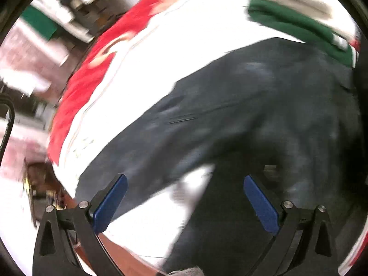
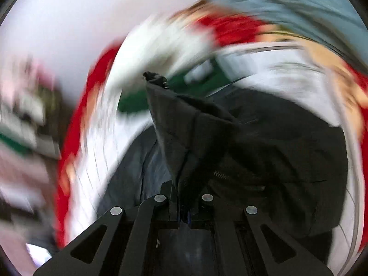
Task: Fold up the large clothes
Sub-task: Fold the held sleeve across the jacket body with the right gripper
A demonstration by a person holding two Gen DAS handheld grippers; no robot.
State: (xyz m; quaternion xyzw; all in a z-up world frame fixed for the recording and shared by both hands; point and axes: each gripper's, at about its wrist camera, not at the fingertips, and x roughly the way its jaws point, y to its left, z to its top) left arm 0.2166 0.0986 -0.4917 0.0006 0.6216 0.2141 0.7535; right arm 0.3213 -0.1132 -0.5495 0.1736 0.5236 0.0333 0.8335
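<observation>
A large dark garment (image 1: 241, 105) lies spread over a white cloth with a red border (image 1: 147, 53). In the left wrist view my left gripper (image 1: 185, 179) hangs above the garment's near edge, its blue pads (image 1: 110, 203) wide apart with nothing between them. In the right wrist view my right gripper (image 2: 184, 214) is shut on a fold of the same dark garment (image 2: 188, 138), which rises from the jaws in a peaked flap ending in a small dark tip. The picture around it is smeared by motion.
A green cloth (image 1: 299, 25) lies at the far right of the white surface. Blurred furniture and a green patch (image 1: 39, 23) stand beyond the red border on the left. A black cable (image 1: 9, 119) hangs at the left edge.
</observation>
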